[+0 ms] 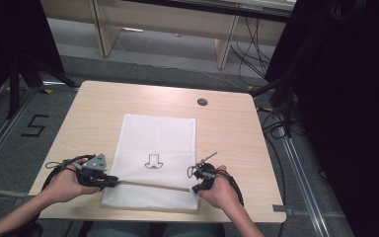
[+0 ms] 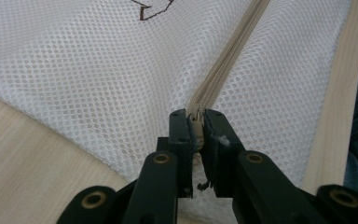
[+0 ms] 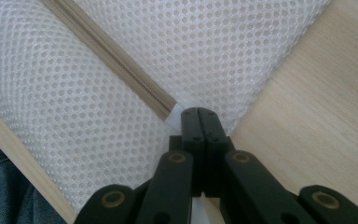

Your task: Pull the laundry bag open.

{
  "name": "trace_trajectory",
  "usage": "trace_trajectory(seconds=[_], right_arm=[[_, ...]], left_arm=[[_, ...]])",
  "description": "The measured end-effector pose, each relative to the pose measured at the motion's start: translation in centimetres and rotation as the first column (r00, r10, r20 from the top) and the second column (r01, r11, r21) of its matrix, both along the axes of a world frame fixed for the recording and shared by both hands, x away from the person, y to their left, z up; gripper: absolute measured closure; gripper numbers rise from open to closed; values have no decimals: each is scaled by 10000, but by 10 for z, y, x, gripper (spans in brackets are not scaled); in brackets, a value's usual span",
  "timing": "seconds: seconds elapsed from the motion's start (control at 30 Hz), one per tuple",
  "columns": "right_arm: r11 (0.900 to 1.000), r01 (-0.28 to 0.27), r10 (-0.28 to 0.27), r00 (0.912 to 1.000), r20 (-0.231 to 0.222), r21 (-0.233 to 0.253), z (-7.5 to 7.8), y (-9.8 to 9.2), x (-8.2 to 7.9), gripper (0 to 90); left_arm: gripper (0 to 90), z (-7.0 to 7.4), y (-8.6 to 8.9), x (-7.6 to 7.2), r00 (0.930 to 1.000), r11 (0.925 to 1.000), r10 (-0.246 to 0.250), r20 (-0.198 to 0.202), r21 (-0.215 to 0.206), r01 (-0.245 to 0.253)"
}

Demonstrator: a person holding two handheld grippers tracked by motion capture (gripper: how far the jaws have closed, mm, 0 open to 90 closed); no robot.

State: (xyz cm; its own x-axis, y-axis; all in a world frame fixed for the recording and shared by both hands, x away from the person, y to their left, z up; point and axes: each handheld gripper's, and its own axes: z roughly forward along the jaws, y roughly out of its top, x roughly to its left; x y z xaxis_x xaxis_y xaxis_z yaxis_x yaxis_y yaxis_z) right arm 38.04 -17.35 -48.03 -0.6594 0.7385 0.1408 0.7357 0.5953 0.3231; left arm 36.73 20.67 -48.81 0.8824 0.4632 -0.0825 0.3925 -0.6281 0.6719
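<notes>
A white mesh bag (image 1: pixel 157 148) is lying flat on the wooden table (image 1: pixel 79 113), its long axis running from the near edge toward the far edge, with a small dark outline drawing (image 1: pixel 153 161) near its middle. A beige zipper (image 1: pixel 153 184) is crossing the bag from left to right close to its near end.

The left gripper (image 1: pixel 112 180) is sitting at the bag's left edge, right at the left end of the zipper. In the left gripper view, its jaws are pinching a small pale zipper pull (image 2: pixel 196 130) between them, with the zipper line (image 2: pixel 228 60) stretching away from the tips.

The right gripper (image 1: pixel 196 189) is sitting at the bag's right edge, at the zipper's other end. In the right gripper view, its jaws are pressed together on the white fabric tab (image 3: pixel 176 114) where the zipper (image 3: pixel 116 60) ends.

Both forearms are reaching in from the near side, the left hand (image 1: pixel 69 183) and the right hand (image 1: pixel 220 191) resting low over the table, grippers angled inward toward each other.
</notes>
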Motion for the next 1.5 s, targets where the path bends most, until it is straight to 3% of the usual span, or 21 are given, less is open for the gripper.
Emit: trace_trajectory(seconds=[0.07, 0.1, 0.17, 0.33, 0.43, 0.5, 0.53, 0.57, 0.6, 0.63, 0.67, 0.7, 1.0, 1.03, 1.07, 1.23, 1.3, 1.37, 1.5], right_arm=[[10000, -18, 18, 10000, 15, 9, 0, 0, 0, 900], [9999, 105, -105, 9999, -57, -2, 0, 0, -1, 900], [10000, 91, -91, 9999, -44, 12, 0, 0, 0, 900], [10000, 46, -46, 10000, -51, -21, 0, 0, 1, 900], [10000, 40, -40, 10000, -18, -18, 0, 0, 0, 900], [9998, 207, -207, 9997, -115, 33, 0, 1, -1, 900], [9998, 193, -192, 9997, -117, 44, 0, 1, -1, 900], [10000, 44, -44, 10000, -17, 28, 0, 0, 0, 900], [10000, 29, -29, 10000, -17, 37, 0, 0, 0, 900], [10000, 29, -29, 10000, -17, 37, 0, 0, 0, 900], [10000, 22, -21, 10000, -15, 45, 0, -1, 1, 900], [10000, 21, -21, 10000, -15, 44, 0, -1, 1, 900], [9999, 68, -69, 10000, 25, 121, -1, -2, 0, 900], [9996, 258, -255, 9995, -185, 145, 0, -2, 1, 900], [9994, 263, -259, 9995, -189, 226, -1, -2, 1, 900], [9980, 445, -437, 9989, -190, 454, -1, -5, 2, 900], [9982, 351, -346, 9993, -107, 481, -2, -6, 2, 900], [9982, 460, -461, 9989, 19, 391, -2, -4, 1, 900], [9993, 339, -341, 9993, 141, 145, 0, -1, 0, 891]], left_arm=[[818, 0, 2, 0, 9999, 9999, 153, 1, -47, -153], [818, 1, 7, 1, 9998, 9996, 132, 131, 249, -136], [818, 1, 11, 1, 9996, 9992, 237, 128, 320, -241], [818, -1, 23, -1, 9983, 9980, 587, 65, 217, -588], [818, -1, 26, 0, 9988, 9984, 472, 162, 320, -477], [818, -3, 29, -2, 9971, 9968, 761, 8, 223, -761], [818, -2, 33, 0, 9980, 9962, 601, 172, 628, -610], [818, -4, 33, -2, 9957, 9953, 922, -1, 308, -921], [818, -4, 33, -2, 9957, 9953, 922, -1, 308, -921], [818, -5, 37, 0, 9959, 9942, 893, 110, 597, -897], [818, -6, 38, 0, 9949, 9934, 1009, 51, 539, -1011], [818, -9, 38, 0, 9935, 9928, 1129, -164, 426, -1121], [819, -13, 34, 2, 9920, 9868, 1247, -171, 1063, -1222], [818, -12, 34, 2, 9926, 9869, 1204, -167, 1099, -1179], [818, -13, 33, 2, 9921, 9870, 1251, -29, 1024, -1242], [814, -15, 33, 3, 9946, 9903, 1025, -132, 961, -1008], [813, -16, 32, 3, 9928, 9897, 1183, -191, 832, -1164], [810, -15, 30, 3, 9948, 9902, 1011, -156, 989, -991], [794, -14, 29, 4, 9935, 9882, 1136, 84, 1028, -1139]])
